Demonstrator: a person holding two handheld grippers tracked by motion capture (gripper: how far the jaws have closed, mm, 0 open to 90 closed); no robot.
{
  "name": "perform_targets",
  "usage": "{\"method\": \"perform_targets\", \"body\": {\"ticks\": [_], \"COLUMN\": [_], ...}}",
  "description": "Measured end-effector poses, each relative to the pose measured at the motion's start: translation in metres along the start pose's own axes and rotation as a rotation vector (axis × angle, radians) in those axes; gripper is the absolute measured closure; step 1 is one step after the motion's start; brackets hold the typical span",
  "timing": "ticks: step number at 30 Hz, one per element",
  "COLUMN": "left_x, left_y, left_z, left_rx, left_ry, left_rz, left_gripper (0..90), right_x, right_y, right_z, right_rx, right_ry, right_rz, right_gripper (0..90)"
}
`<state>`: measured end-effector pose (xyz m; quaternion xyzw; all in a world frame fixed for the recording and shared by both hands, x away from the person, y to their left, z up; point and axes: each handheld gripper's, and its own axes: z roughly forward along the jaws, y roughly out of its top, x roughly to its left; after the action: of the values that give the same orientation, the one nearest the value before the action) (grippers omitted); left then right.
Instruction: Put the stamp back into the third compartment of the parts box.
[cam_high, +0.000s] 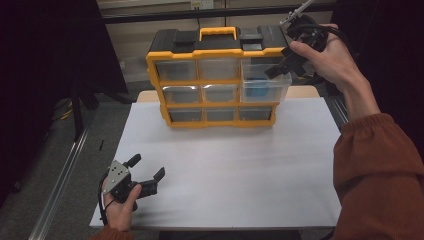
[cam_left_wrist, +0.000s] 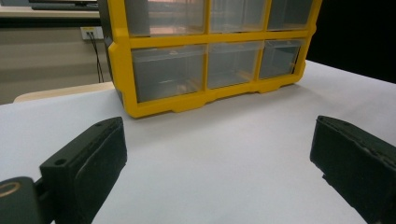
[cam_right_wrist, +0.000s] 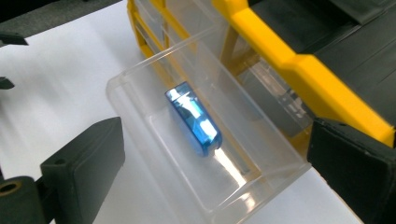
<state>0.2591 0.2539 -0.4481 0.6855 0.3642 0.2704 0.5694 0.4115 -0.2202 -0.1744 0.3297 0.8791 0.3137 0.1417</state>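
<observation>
- While the right gripper (cam_high: 286, 59) hangs spread and empty at the organiser's far right, its jaws look down on a pulled-out clear drawer (cam_right_wrist: 196, 140).
- A blue translucent block (cam_right_wrist: 193, 118) lies flat in that drawer, just below and ahead of the jaws, its long axis running along the drawer's length; the right hand (cam_high: 327, 57) is by far the nearer.
- The yellow-and-black drawer organiser (cam_high: 215, 75) stands at the far side of the white table (cam_high: 240, 170).
- The left gripper (cam_high: 145, 175), jaws also spread, rests at the near left, well apart.
</observation>
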Motion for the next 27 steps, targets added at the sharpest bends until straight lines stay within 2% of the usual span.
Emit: {"method": "perform_targets", "body": {"ticks": [7, 9, 13, 17, 19, 20, 22, 27], "left_x": [0.0, -0.001, -0.001, 0.0, -0.001, 0.0, -0.001, 0.0], "left_y": [0.0, 0.0, 0.0, 0.0, 0.0, 0.0, 0.0, 0.0], "left_z": [0.0, 0.001, 0.001, 0.001, 0.001, 0.001, 0.001, 0.001], "left_rx": [0.002, -0.001, 0.002, 0.0, -0.006, 0.002, -0.004, 0.003], "left_ry": [0.01, -0.002, 0.008, 0.001, 0.002, 0.001, 0.0, 0.002], "left_rz": [0.007, 0.005, 0.003, 0.006, -0.006, 0.005, -0.003, 0.006], "left_gripper": [4.0, 4.0, 4.0, 4.0, 3.9, 3.9, 4.0, 4.0], "right_x": [0.0, -0.001, -0.001, -0.001, 0.0, 0.0, 0.001, 0.002], "right_y": [-0.015, -0.018, -0.026, -0.036, -0.04, -0.043, -0.048, -0.058], "right_z": [-0.005, -0.005, -0.005, -0.004, -0.004, -0.004, -0.002, 0.004], "right_rx": [-0.004, 0.004, 0.003, 0.013, 0.01, 0.012, 0.018, 0.019], "right_ry": [0.009, 0.009, 0.013, 0.007, 0.009, 0.01, 0.01, 0.017], "right_rz": [0.005, 0.018, 0.008, 0.018, 0.026, 0.034, 0.024, 0.024], "right_gripper": [3.7, 3.9, 3.9, 4.2, 4.2, 4.3, 4.5, 4.7]}}
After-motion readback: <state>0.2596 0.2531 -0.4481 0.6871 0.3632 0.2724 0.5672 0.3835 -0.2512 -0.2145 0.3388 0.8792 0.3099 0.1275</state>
